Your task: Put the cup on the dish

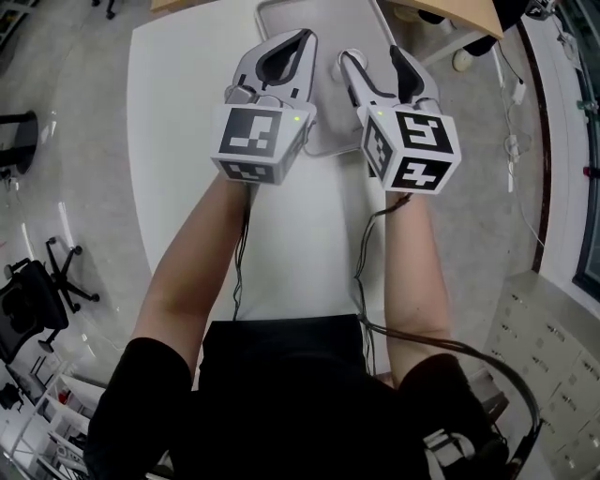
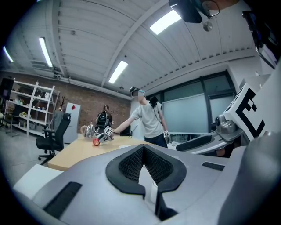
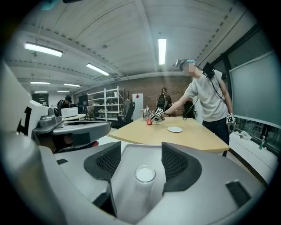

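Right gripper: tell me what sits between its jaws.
A small clear cup stands upright between the open jaws of the right gripper, on the gray tray. The right gripper view shows it plainly.

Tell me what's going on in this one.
A person holds a gripper in each hand over a white table. The right gripper is open, with its jaws on either side of a small cup that stands on a grey tray. It has not closed on the cup. The left gripper is shut alongside.
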### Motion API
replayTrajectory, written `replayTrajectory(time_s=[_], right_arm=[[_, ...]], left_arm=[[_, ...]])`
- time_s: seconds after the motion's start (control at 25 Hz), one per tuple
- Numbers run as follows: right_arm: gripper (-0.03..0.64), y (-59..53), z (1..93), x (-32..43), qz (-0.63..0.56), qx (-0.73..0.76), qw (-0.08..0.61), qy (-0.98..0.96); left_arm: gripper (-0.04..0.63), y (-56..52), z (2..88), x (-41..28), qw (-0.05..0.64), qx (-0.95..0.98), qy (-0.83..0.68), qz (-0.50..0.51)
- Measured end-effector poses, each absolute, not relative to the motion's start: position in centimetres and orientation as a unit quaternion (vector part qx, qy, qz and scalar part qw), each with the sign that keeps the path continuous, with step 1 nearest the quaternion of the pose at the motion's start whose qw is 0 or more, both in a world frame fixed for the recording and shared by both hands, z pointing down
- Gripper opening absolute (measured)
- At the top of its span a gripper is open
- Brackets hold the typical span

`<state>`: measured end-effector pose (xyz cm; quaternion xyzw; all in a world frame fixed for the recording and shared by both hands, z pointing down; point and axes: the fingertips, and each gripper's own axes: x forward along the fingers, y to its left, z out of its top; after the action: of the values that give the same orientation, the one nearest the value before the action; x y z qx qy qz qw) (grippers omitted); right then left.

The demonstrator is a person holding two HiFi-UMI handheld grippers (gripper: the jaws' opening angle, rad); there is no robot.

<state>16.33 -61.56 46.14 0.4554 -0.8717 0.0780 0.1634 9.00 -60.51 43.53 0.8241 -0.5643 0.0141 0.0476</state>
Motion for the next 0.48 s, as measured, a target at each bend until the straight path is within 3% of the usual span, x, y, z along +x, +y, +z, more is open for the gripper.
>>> replayTrajectory(time_s=[0.4, 0.48], right_arm=[[0.249, -53.2, 38.2, 15.1, 0.054, 0.453, 0.125, -0.881], [0.2, -51.4, 37.1, 15.0, 0.05, 0.462, 0.121, -0.877]], left_arm=[[0.006, -53.2, 35.2, 8.5, 0.007, 0.823, -0.567, 0.003], [0.006, -51.5, 34.4, 8.5, 0.004, 0.827, -0.562, 0.001]])
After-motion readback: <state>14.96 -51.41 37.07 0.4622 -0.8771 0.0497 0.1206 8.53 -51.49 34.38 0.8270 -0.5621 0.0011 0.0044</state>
